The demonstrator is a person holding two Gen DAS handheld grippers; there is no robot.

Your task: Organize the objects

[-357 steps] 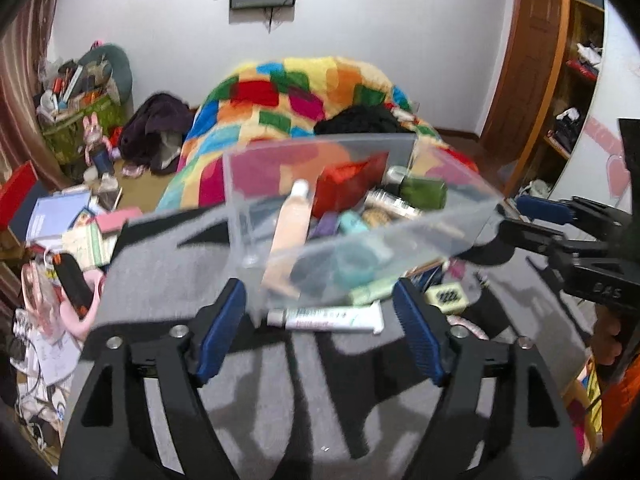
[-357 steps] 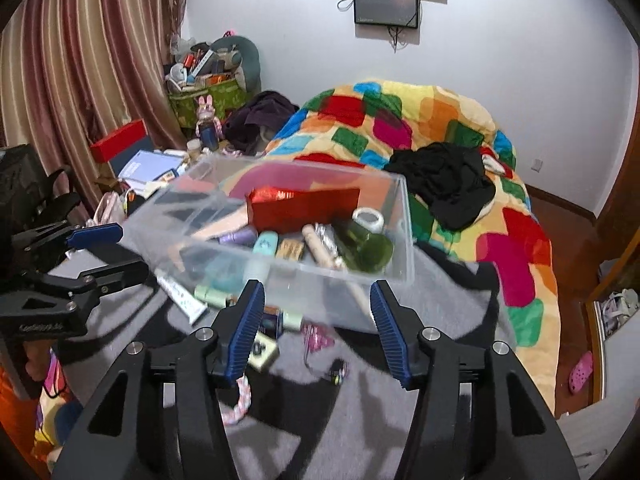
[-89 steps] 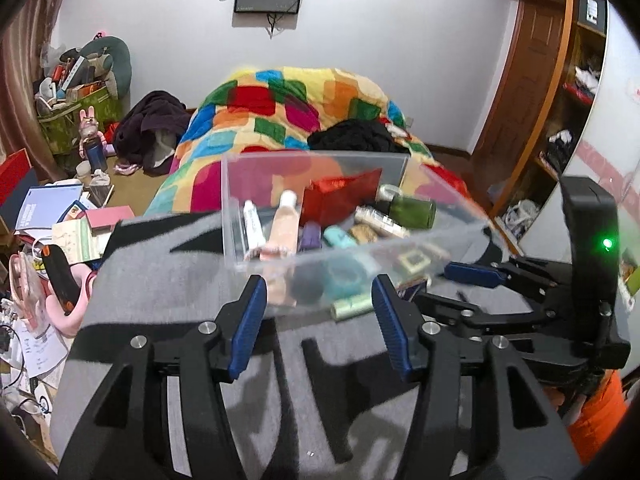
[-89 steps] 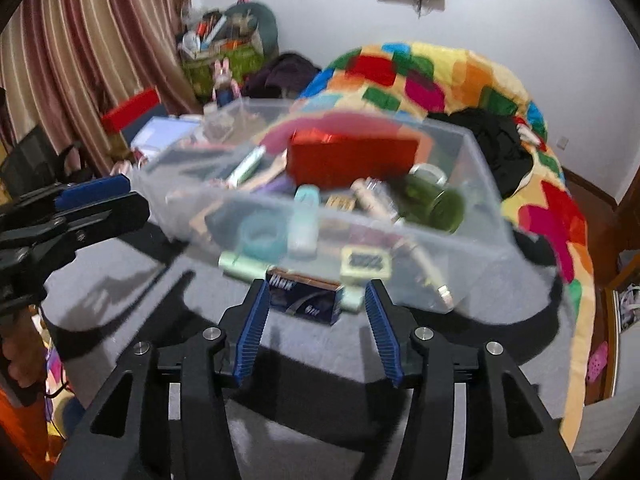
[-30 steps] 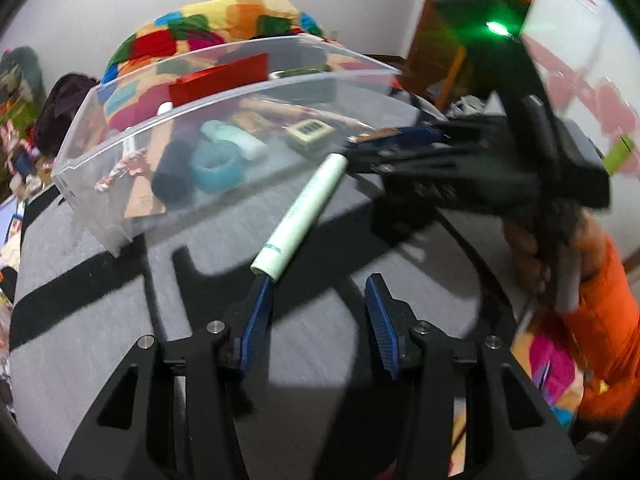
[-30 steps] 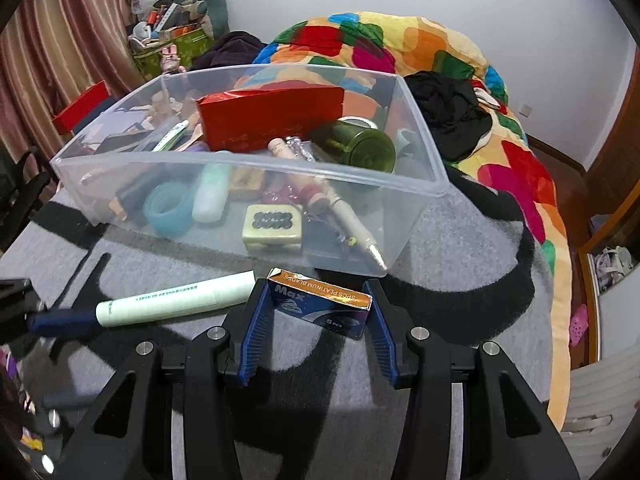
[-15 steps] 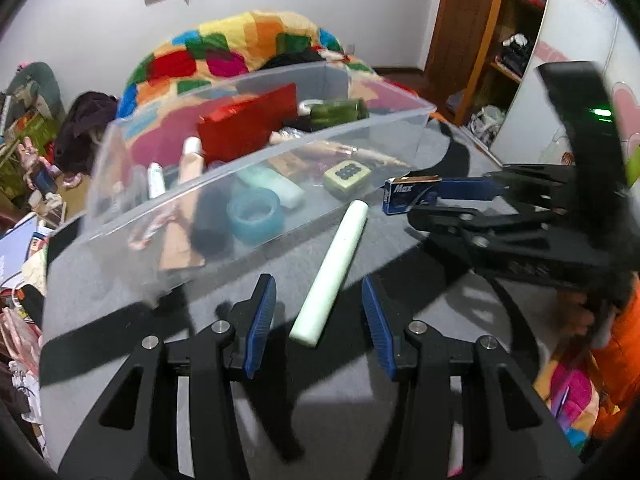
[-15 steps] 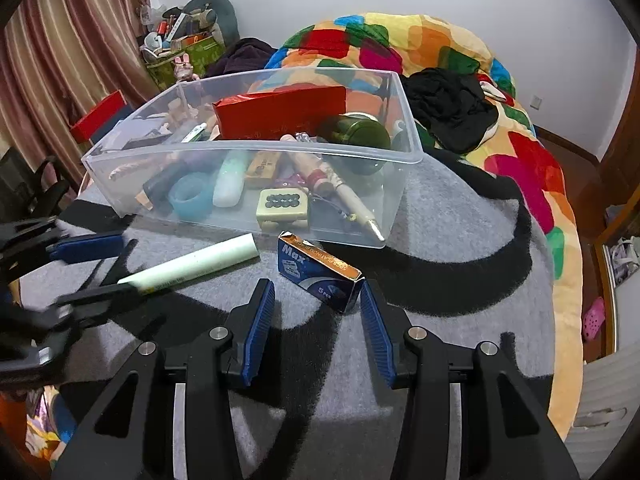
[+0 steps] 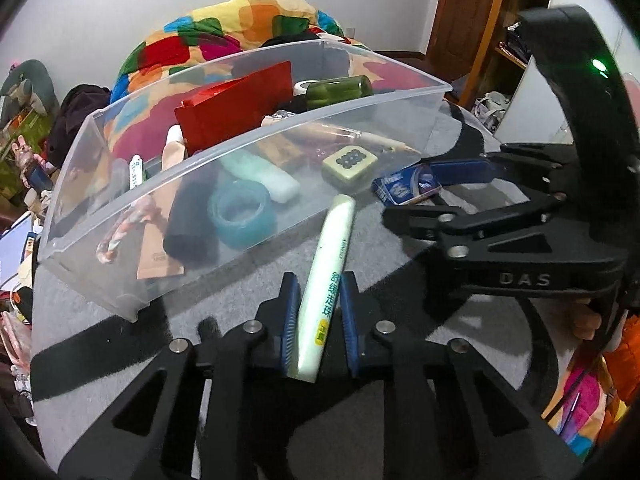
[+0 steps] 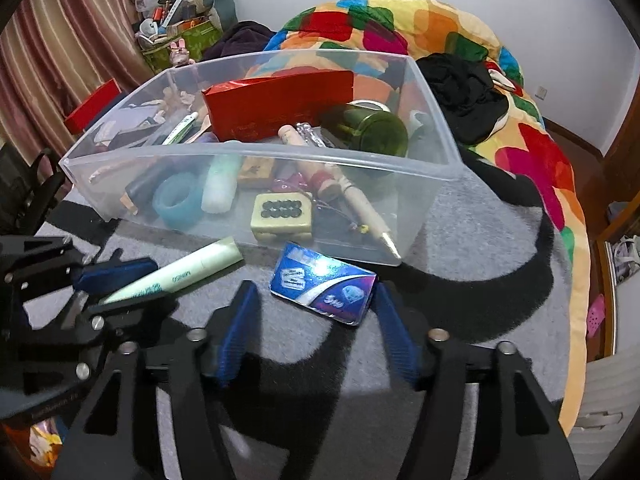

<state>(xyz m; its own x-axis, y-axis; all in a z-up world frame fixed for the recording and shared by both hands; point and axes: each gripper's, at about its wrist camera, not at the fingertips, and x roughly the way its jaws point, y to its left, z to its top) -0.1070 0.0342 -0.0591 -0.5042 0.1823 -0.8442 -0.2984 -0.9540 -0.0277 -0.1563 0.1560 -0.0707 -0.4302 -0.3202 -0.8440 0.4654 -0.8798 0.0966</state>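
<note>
Left tongs (image 9: 318, 316), having just closed, clamp the pale green tube (image 9: 328, 280) just in front of the clear bin (image 10: 424, 208) on the grey tabletop (image 10: 480, 248), while the right tongs (image 10: 316, 332), just opened wider, straddle the blue box (image 10: 324, 282) without touching it.

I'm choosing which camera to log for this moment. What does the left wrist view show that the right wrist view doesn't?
Only the left wrist view shows the left hand-held gripper from behind, its pads closed on the pale green tube, plus a wooden door.

Only the right wrist view shows the right hand-held gripper with its jaws open around the blue box, not pressing it, plus striped curtains.

Both show the clear bin, the red packet, the green jar and the grey blanket.
</note>
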